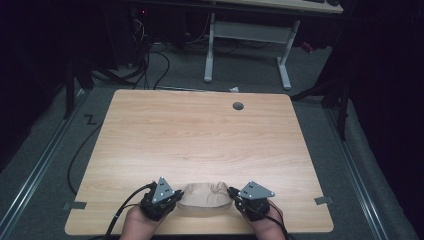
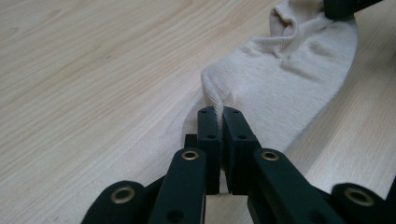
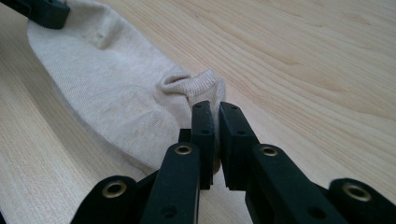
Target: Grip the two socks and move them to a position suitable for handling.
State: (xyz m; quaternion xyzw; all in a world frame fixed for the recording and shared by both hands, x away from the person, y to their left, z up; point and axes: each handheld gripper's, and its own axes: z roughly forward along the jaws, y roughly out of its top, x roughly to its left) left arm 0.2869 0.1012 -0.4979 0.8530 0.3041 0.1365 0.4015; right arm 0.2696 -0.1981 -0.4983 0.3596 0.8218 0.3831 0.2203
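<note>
Dim grey floor surrounds a pale wood-grain counter (image 1: 200, 135) in the high view; at its 6 o'clock edge a beige sock (image 1: 204, 195) lies stretched between the left hand-held gripper (image 1: 176, 196) and the right hand-held gripper (image 1: 233, 194).

From the left gripper view, the sock (image 2: 285, 88) is fine-ribbed knit, creased and gathered to a narrow pinch where the left hand-held gripper (image 2: 219, 112) is clamped on its edge.

From the right gripper view, the sock (image 3: 107, 102) looks faintly soiled, its cuff (image 3: 191, 84) rolled; the right hand-held gripper (image 3: 215, 108) grips that cuff at 12 o'clock.
</note>
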